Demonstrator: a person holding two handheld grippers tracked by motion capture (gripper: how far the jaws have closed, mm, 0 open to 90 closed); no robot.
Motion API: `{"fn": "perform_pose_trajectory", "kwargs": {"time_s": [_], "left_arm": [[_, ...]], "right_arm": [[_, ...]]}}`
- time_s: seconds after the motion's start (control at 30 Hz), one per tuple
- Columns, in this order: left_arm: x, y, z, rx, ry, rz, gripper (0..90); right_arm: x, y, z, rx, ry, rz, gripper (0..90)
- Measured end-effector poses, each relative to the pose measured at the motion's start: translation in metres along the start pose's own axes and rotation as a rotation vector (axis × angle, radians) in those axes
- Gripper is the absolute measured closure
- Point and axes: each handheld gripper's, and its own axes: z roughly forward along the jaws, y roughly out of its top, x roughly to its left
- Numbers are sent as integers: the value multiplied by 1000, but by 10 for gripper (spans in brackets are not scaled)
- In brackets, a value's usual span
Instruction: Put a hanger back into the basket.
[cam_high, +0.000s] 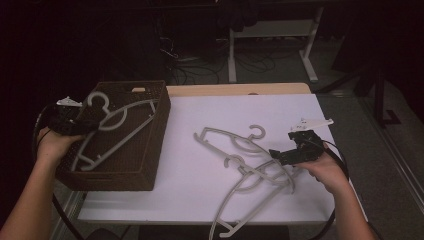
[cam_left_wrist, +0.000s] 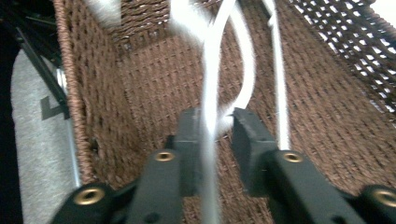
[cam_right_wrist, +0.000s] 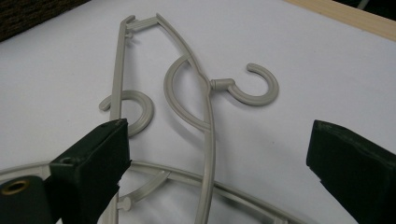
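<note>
A brown wicker basket (cam_high: 150, 167) stands at the table's left, and one grey plastic hanger (cam_high: 125, 117) leans inside it with its hook up. My left gripper (cam_high: 91, 120) reaches over the basket's left rim. In the left gripper view the jaws (cam_left_wrist: 215, 135) stand slightly apart, with a thin bar of the hanger (cam_left_wrist: 209, 84) running between them and a gap beside it. A few more grey hangers (cam_high: 250, 165) lie tangled on the white tabletop (cam_high: 200, 120). My right gripper (cam_high: 280, 156) hovers just over them, jaws (cam_right_wrist: 219, 133) wide open and nothing between.
The basket's woven wall (cam_left_wrist: 154, 79) closes in around the left jaws. A wooden strip (cam_high: 240, 89) runs along the table's far edge. Beyond it are a dark floor with cables and white desk legs (cam_high: 311, 50). Bare white surface lies between basket and hangers.
</note>
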Motion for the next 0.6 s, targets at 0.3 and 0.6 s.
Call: {"fn": "perform_pose_trajectory", "kwargs": {"time_s": [0.3, 0.6], "left_arm": [[-25, 15, -20, -141, -142, -21, 397], [-95, 45, -31, -258, -365, 47, 324]], "right_arm": [[4, -3, 0, -1, -1, 0, 57], [5, -4, 6, 30, 5, 9, 57]]}}
